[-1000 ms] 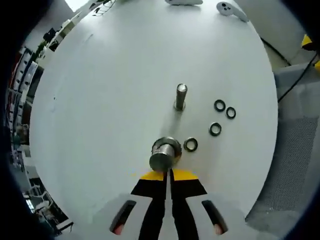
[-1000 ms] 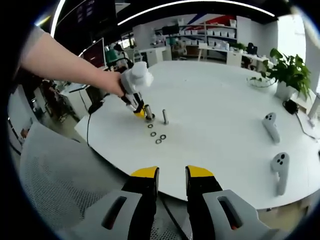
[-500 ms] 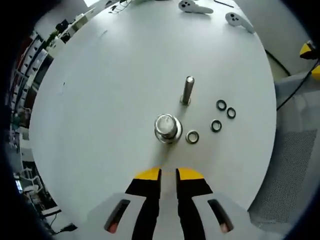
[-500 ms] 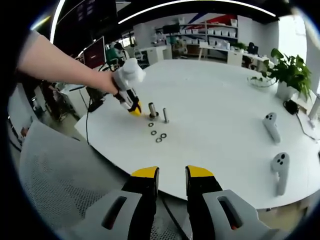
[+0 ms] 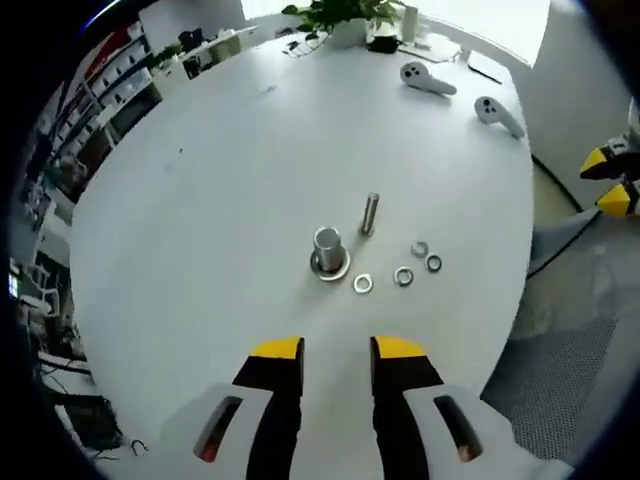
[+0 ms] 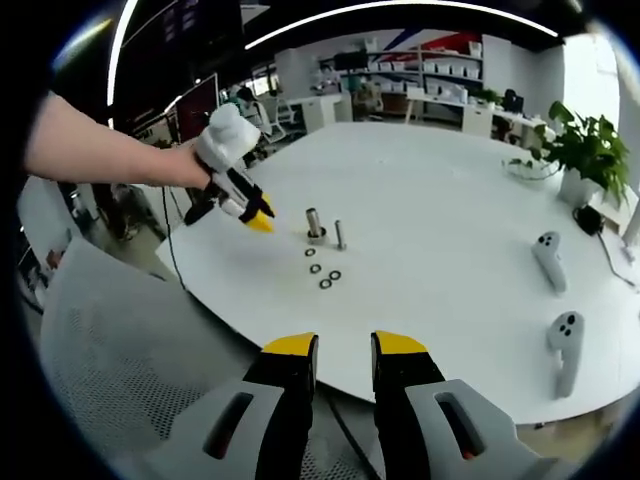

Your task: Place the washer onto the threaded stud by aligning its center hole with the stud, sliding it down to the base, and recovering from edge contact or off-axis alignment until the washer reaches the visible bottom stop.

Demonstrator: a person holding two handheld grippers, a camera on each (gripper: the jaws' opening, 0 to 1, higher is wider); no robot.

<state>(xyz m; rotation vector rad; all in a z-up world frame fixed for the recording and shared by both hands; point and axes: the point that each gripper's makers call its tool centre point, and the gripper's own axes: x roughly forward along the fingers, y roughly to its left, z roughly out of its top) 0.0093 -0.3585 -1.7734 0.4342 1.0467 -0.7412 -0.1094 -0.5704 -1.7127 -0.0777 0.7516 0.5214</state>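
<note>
We cannot make out the threads on either upright metal piece in the left gripper view: the thicker stud (image 5: 328, 250) stands on the white table (image 5: 200, 200) with a washer (image 5: 332, 270) seated around its foot, flat on the table as far as we can tell, and the thinner pin (image 5: 369, 214) stands just beside it, apart from it. Three loose washers (image 5: 404, 276) lie flat in a short row near the stud, none touching it (one of them, farthest from the stud, looks broken or half-lit, too small to say which). In the right gripper view the same group is tiny, and the rings read as dark dots only.

Our left gripper (image 5: 335, 350) hangs above the table with its jaws apart and nothing between them, well back from the stud. Our right gripper (image 6: 344, 345) also has a gap between its jaws and holds nothing; it sits off the table's near edge, over a grey mesh chair (image 6: 130, 370). Its yellow tips peek in at the right border of the left gripper view, cut off there.

The table top around the stud is bare, with open room on all sides. Two white controllers (image 6: 552, 262) lie well apart from the stud, toward the table's rim. A potted plant (image 6: 580, 150) stands at the far edge.
</note>
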